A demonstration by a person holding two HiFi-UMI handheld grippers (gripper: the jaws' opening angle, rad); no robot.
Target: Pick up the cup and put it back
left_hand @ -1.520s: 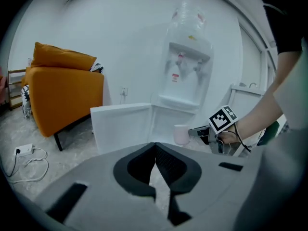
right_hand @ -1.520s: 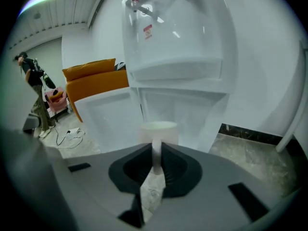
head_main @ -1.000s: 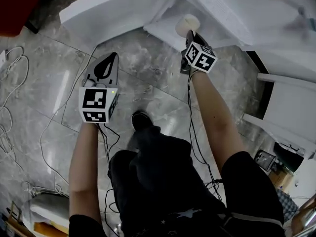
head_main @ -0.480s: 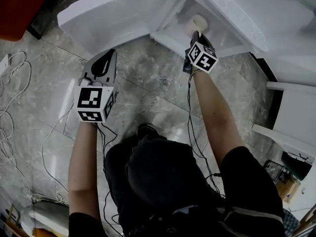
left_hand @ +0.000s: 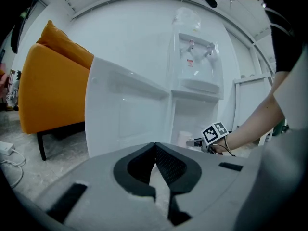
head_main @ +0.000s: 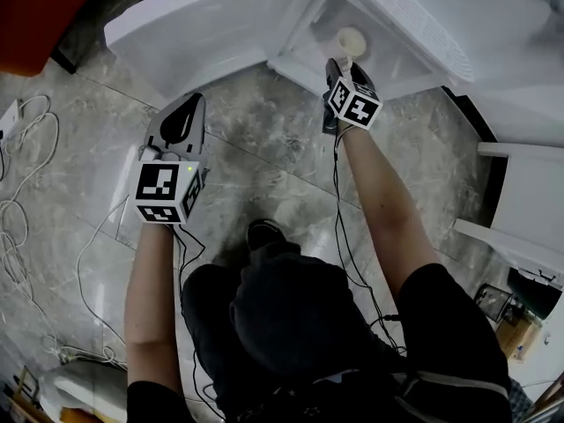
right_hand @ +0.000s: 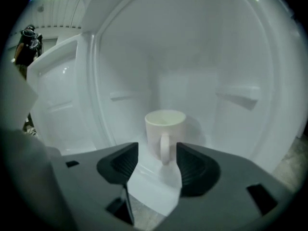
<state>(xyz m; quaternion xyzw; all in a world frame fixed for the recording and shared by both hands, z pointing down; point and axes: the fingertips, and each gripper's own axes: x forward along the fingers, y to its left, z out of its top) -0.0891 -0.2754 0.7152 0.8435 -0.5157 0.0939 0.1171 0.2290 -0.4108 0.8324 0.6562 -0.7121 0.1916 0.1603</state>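
- inside the lower compartment of the white water dispenser (left_hand: pixel 195 76) stands one white mug (right_hand: pixel 165 129), upright on the compartment floor, its single handle turned toward the right claw (right_hand: pixel 158 154).
- right claw: its two jaws are spread and have just been opening; the mug handle sits in line with the gap, and neither pad presses on it.
- left claw (left_hand: pixel 155 147): its two jaws are pressed together with nothing between them; it hangs over the grey marble floor (head_main: pixel 264 148), well apart from the mug.
- one cabinet door (left_hand: pixel 125 114) stands swung open between the two claws.
- one orange armchair (left_hand: pixel 48 85) stands beside the door.
- loose cables (head_main: pixel 18 192) lie on the floor at the left.
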